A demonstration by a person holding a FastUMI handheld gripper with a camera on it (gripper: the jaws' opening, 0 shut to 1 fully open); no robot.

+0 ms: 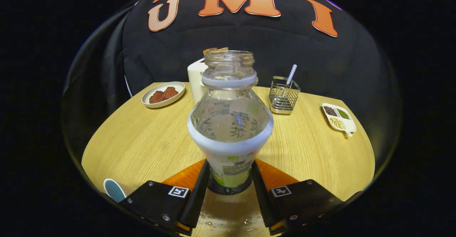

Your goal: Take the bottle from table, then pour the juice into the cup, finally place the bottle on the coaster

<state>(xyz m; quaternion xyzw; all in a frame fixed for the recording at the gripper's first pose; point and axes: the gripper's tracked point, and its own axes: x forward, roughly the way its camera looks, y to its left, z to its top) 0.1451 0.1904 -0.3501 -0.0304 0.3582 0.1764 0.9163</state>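
Gripper (231, 180): fingers are closing in on the lower body of the bottle (229, 123) from either side, both inner faces pressing against its label; jaws are narrowed to the bottle's width.
Bottle: standing upright between the fingers, long axis vertical, cap off, mouth open at the top; clear liquid is showing through the upper part.
Base: a dark round coaster (228, 189) is showing just under the bottle's foot, between the fingers; whether the bottle is resting on it or hanging just above, cannot tell.
Table (142, 144): a few drops of liquid are lying on the wood just behind the coaster, near the fingers.
Cup (114, 190): likely the blue-lined rim sitting low to the left of the left finger, well apart from the bottle.
Stage: judging by the coaster under it, the placing step is looking close.
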